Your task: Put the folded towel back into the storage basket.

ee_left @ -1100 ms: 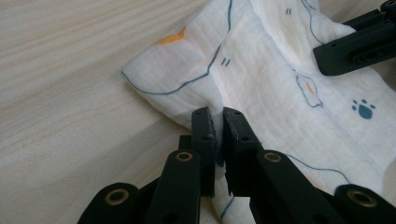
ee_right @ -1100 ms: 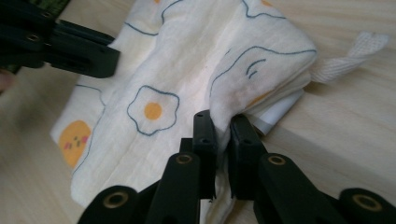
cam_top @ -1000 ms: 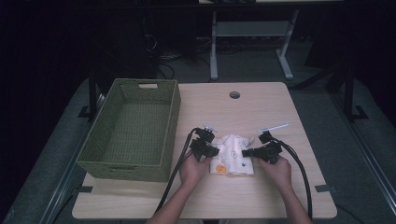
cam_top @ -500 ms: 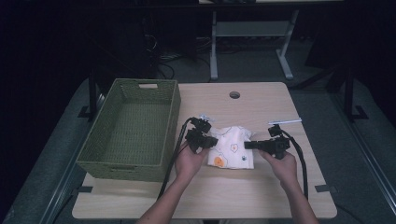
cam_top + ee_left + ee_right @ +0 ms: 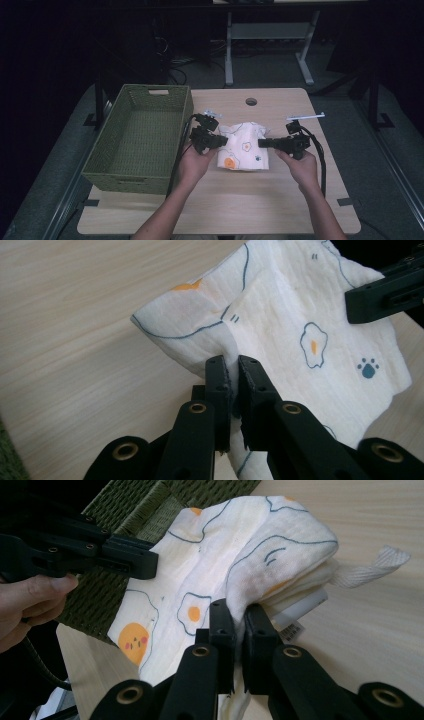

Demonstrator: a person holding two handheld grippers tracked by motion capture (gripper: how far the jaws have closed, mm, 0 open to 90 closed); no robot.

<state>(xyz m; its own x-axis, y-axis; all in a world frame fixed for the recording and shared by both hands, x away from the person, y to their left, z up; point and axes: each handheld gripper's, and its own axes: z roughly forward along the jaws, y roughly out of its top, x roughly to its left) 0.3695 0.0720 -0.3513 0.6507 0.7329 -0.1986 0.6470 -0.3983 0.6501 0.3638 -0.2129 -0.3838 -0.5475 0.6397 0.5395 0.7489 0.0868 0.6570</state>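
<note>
A green woven basket [image 5: 142,140] sits on the left part of the light wooden bench [image 5: 260,200], its long side running toward twelve o'clock and a handle slot cut in its far wall. Just beside the basket's right wall, at its three o'clock, the person's left hand [image 5: 192,162] holds the left tongs [image 5: 220,141], whose black jaws point toward three o'clock and are pinched nearly shut on a fold at the left edge of a white cloth [image 5: 243,147]; in the left gripper view the fabric is squeezed between the two jaws, with only a narrow gap left. The cloth, printed with fried eggs, blue outlines and a small blue paw, lies near the middle of the bench, folded into several layers and lifted slightly at both gripped edges, between the two tongs. A woven hanging loop [image 5: 370,567] and a small label [image 5: 295,617] stick out from the folded layers in the right gripper view. At the cloth's three o'clock the right tongs [image 5: 264,143], held by the right hand [image 5: 300,165], point toward nine o'clock and are closed narrowly on the cloth's right edge. A round cable hole [image 5: 251,101] lies in the bench at the cloth's twelve o'clock, well apart from it.
</note>
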